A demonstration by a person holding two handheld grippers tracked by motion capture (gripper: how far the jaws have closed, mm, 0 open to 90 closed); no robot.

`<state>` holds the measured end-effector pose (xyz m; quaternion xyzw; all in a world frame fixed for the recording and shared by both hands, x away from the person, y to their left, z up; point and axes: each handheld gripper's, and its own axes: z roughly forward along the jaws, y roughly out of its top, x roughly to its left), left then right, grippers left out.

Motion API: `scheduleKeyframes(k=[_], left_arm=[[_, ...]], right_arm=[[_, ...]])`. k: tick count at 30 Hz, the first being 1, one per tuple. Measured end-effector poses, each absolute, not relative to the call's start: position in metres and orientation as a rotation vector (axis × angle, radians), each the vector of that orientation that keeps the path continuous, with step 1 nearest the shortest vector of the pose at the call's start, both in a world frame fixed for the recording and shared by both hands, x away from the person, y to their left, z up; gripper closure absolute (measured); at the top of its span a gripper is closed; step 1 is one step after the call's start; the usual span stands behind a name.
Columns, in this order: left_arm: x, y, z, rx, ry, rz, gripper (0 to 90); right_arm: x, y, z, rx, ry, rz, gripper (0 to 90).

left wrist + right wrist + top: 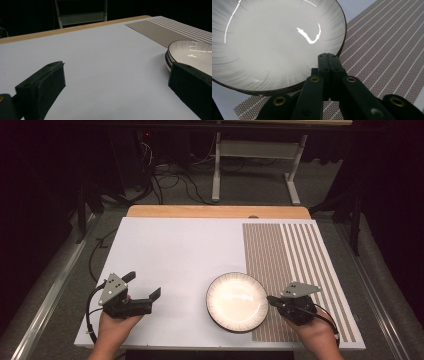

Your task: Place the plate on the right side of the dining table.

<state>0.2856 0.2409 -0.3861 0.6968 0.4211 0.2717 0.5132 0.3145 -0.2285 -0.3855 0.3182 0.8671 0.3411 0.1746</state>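
A white plate (pixel 236 301) with a dark ribbed rim sits at the front of the white board, half on the striped placemat; a second rim shows under it, so plates are stacked. In the right gripper view the plate (pixel 272 42) lies just ahead. My right gripper (pixel 270 299) is shut, its tips (pixel 328 57) over the plate's right rim with nothing seen between the jaws. My left gripper (pixel 144 285) is open at the front left, well apart from the plate. Between its wide jaws (pixel 116 72) lies bare board, with the plate (pixel 190 51) at the far right.
A brown striped placemat (pixel 300 250) covers the board's right side. The white board (pixel 175 250) lies on a wooden table (pixel 215 211). Beyond the table are a dark floor, cables and a white table frame (pixel 255 150).
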Motion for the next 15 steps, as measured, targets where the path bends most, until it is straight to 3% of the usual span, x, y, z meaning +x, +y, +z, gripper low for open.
scheduleKeyframes(k=[15], left_arm=[[0.2856, 0.2413, -0.3860, 1.674, 1.013, 0.651, 1.5]], right_arm=[[0.3139, -0.2197, -0.3872, 0.880, 2.481, 0.962, 90.0]])
